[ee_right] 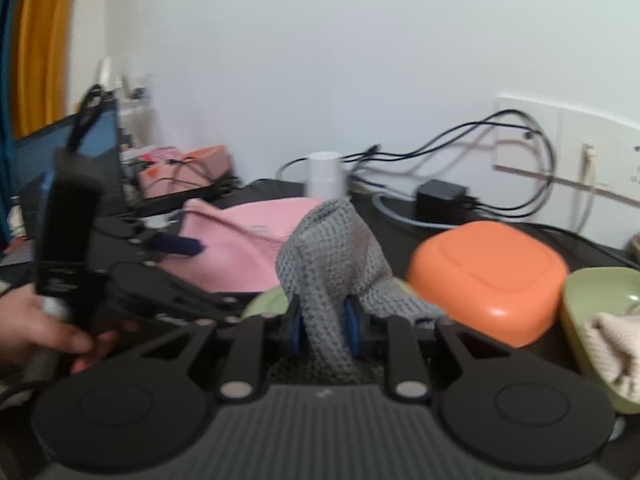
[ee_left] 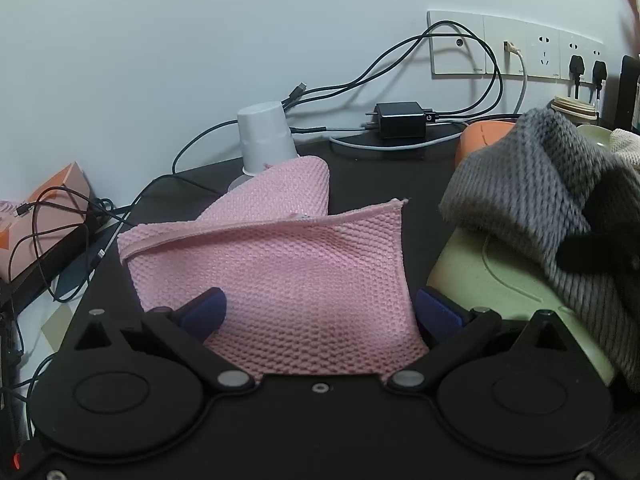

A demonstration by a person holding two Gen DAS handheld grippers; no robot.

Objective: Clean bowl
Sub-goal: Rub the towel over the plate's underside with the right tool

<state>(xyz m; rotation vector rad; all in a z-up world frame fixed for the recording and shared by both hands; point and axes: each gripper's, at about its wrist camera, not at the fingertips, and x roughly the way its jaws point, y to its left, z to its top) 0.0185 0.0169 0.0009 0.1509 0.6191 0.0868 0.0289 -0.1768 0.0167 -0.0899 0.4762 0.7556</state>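
While right claw [ee_right: 322, 330] pinches grey cloth [ee_right: 332, 248], orange bowl [ee_right: 488, 276] sits beside.

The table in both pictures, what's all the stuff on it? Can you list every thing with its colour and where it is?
pink cloth: 1, pink, between the left gripper's fingers
grey cloth: 1, grey, pinched in the right gripper, over a pale green dish
green dishes: 2, pale green, one under the grey cloth, one far right holding a cream cloth
orange dish: 1, orange, upside down, right of middle
white cup: 1, white, upside down, near the wall
charger: 1, black, by the wall, with cables
laptop: 1, dark, far left
table: 1, black
left gripper: 1, black, blue pads
right gripper: 1, black, blue pads
hand: 1, lower left
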